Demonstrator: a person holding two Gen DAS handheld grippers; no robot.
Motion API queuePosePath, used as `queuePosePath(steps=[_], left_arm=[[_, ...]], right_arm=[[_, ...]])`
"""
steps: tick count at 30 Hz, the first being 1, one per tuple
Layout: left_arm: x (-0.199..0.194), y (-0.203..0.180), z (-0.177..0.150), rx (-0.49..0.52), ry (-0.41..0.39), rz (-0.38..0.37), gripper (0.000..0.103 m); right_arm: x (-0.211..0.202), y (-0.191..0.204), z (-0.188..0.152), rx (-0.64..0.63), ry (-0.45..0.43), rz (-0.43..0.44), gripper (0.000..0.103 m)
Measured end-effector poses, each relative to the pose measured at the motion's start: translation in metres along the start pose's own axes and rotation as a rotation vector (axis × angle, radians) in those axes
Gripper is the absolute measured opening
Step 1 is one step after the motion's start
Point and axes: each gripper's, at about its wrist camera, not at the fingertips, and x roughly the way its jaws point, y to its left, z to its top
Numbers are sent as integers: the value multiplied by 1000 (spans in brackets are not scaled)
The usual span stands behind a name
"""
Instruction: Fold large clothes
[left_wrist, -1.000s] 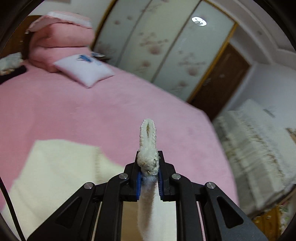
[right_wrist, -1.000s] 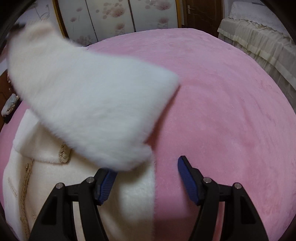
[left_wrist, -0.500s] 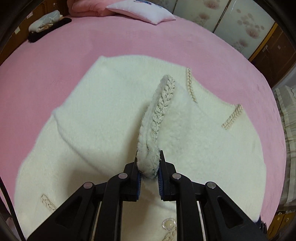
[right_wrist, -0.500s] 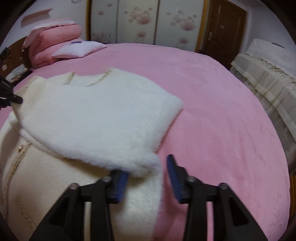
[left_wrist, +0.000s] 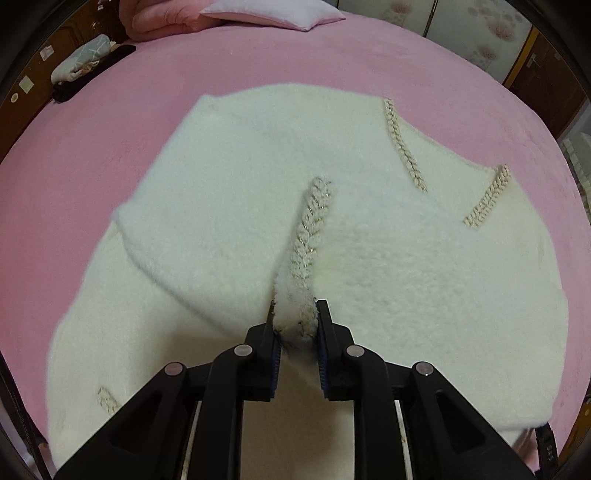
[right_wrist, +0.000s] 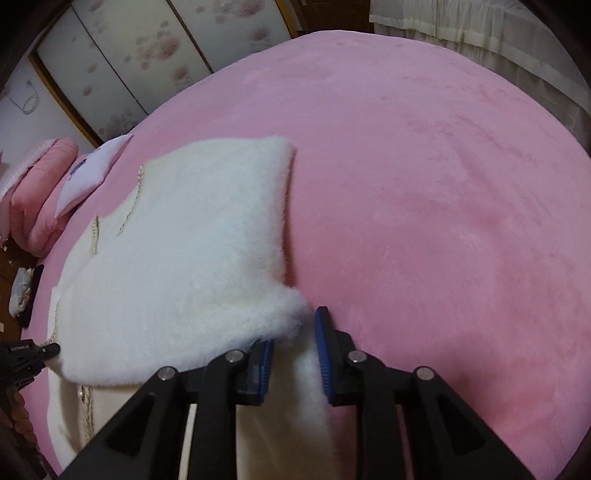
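Cardigan (left_wrist: 229, 206), cream and fluffy with braided trim, lies spread on the pink bed cover (left_wrist: 92, 122); one sleeve (right_wrist: 192, 258) is folded across its body. From my left wrist view, the left gripper (left_wrist: 295, 325) points steeply down at the garment. Its jaws are opening slightly, yet the braided cuff (left_wrist: 310, 229) sits between the pads, which press on it from both sides. From my right wrist view, the right gripper (right_wrist: 293, 350) stands at the cardigan's edge nearest the bare cover. Its jaws are closing, with a strip of fluffy fabric between them; I cannot tell whether both pads (right_wrist: 320, 343) already press on it. The left gripper's tip shows at this view's left border. A white pillow (left_wrist: 273, 14) and folded pink bedding (right_wrist: 33, 192) lie at the bed's far end, well apart from the cardigan. Flowered sliding doors (right_wrist: 122, 55) stand behind the bed.
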Motion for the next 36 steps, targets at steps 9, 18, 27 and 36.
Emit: queuePosePath(steps=[9,18,27,36], left_arm=[[-4,-2,15,86,-43,188,56],[-31,-36,-12,172,82,-295,12],[28,-77,-1,262,268,-259,9],[37,-14,28,180,187,-177,1]], right_arm=[[-60,16,-14,-103,-115,-184,27],[-37,94,-6,-145,-30,177,9],[20,124,-24,-144,155,329,5],[18,16,9,84,56,155,0]])
